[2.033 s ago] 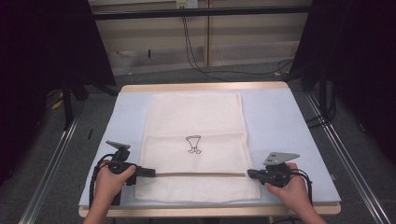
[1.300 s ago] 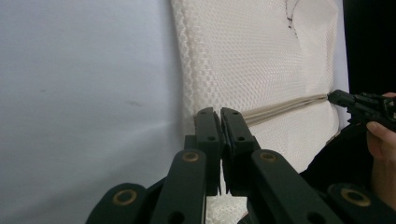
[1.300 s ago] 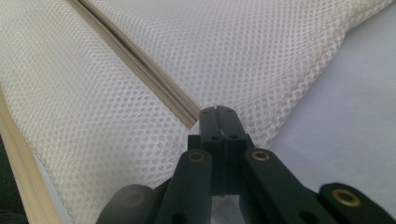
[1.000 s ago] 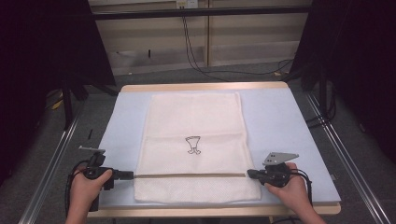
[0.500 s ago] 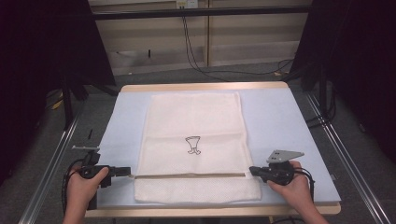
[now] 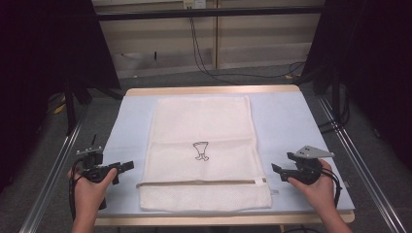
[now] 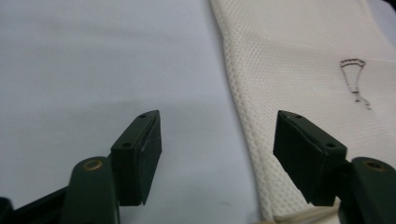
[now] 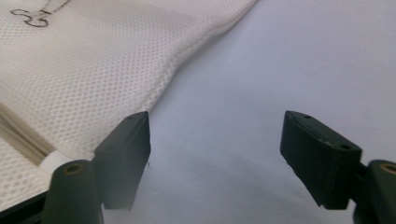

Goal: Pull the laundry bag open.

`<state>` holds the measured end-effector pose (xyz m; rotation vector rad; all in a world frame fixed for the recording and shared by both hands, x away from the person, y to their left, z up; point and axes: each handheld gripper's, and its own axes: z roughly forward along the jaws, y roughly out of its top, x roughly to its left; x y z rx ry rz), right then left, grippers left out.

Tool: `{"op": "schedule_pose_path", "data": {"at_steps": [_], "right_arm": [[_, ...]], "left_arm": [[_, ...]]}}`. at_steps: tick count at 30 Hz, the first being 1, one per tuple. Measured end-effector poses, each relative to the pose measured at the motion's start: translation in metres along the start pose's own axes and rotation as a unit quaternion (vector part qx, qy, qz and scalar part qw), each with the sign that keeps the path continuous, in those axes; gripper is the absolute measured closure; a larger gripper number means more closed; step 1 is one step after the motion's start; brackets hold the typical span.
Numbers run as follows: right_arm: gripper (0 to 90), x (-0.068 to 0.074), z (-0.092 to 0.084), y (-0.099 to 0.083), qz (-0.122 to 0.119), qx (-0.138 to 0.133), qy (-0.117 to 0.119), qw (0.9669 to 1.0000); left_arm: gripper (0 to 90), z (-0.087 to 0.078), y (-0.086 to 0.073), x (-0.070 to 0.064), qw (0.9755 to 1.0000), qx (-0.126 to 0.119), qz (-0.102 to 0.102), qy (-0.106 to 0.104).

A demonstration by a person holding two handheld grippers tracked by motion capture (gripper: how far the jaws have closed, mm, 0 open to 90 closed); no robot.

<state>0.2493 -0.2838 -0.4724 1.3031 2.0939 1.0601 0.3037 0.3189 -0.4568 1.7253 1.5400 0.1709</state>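
Both jaws have just been opened and the mesh laundry bag (image 6: pixel 204 155) is released flat by the left gripper (image 6: pixel 127 166) and right gripper (image 6: pixel 276 169), so fresh edge grips are likely needed for folding.

The left black hand-held gripper (image 6: pixel 127 166) carries a small grey plate on top and a black cable looping beside the bare forearm. The right black hand-held gripper (image 6: pixel 275 168) bears a grey three-cornered plate and a looping black cable. Close up, each jaw is a dark block with two small screw holes and a brass-coloured pivot rivet.
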Motion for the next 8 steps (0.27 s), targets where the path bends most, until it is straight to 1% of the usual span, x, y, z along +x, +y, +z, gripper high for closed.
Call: {"op": "schedule_pose_path", "data": {"at_steps": [1, 2, 4, 5, 6, 7, 8], "right_arm": [[21.2, -0.003, 0.001, -0.001, -0.002, 0.001, -0.008, 1.0], [20.5, -0.004, 0.001, -0.001, 0.001, 0.003, -0.01, 0.9999], [18.5, -0.007, 0.002, -0.001, 0.0, 0.005, -0.013, 0.9999], [17.3, -0.008, 0.004, -0.002, -0.002, 0.006, -0.013, 0.9999], [16.4, -0.009, 0.005, -0.002, -0.004, 0.008, -0.014, 0.9999], [15.4, -0.01, 0.006, -0.003, -0.009, 0.008, -0.015, 0.9998], [14.2, -0.011, 0.007, -0.003, -0.007, 0.014, -0.014, 0.9998]], "left_arm": [[26.4, 0.004, -0.001, 0.001, 0.9997, -0.011, 0.018, 0.015], [25.0, 0.006, 0.0, 0.001, 0.9994, -0.01, 0.023, 0.022], [22.3, 0.009, 0.0, 0.002, 0.9989, -0.008, 0.029, 0.035], [22.0, 0.011, 0.0, 0.003, 0.9982, -0.008, 0.041, 0.043], [21.9, 0.014, 0.0, 0.002, 0.9967, -0.011, 0.055, 0.058], [20.9, 0.015, 0.001, 0.002, 0.9947, -0.009, 0.074, 0.07], [19.4, 0.015, 0.001, 0.002, 0.9947, -0.009, 0.074, 0.07]]}}
